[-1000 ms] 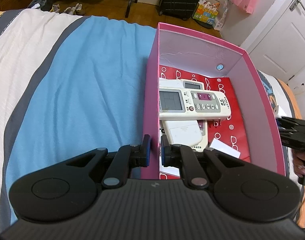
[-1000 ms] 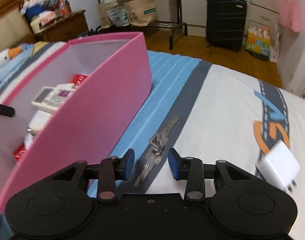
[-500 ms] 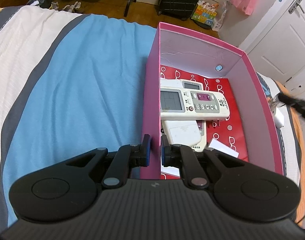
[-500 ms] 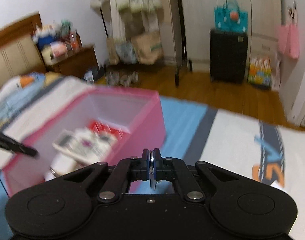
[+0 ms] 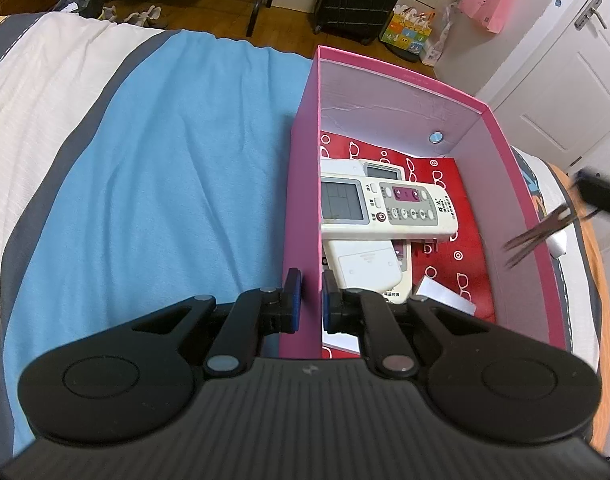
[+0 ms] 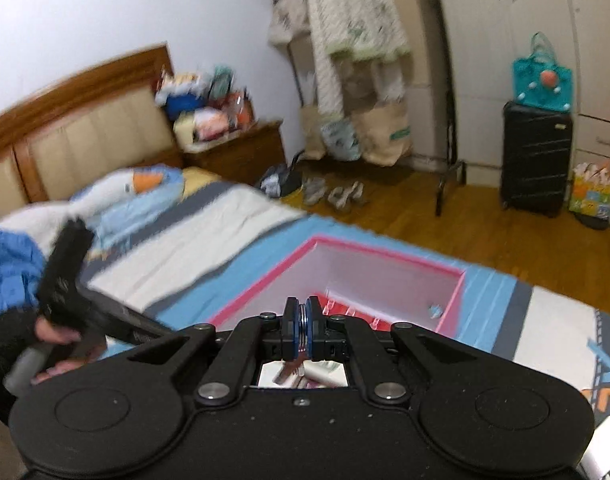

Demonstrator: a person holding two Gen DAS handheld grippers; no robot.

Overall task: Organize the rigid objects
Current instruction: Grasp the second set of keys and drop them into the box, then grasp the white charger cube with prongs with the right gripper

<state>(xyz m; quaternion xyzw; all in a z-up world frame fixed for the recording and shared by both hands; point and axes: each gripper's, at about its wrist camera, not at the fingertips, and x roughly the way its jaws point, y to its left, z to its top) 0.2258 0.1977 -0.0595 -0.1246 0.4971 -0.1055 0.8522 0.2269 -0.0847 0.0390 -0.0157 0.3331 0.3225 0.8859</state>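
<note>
Bedroom with a striped blue, white and grey bed point(image 5: 153, 168) bearing an open pink box point(image 5: 305, 184); wooden floor and a black suitcase point(image 6: 537, 156) beyond. Left hand-held gripper point(image 5: 308, 300) straddles the near left wall of the box, one finger outside and one inside, closed on the wall to steady it. Right hand-held gripper point(image 6: 303, 328) is pinched tight on a bunch of keys point(image 5: 541, 236), which hang blurred at the right rim of the box in the left wrist view. Inside lie white remote controls point(image 5: 385, 208) on a red printed sheet point(image 5: 457, 248). Judged step: delivering the keys. Carry them past the rim and release low over bare red sheet, clear of the remotes, while the left grip holds the box still
</note>
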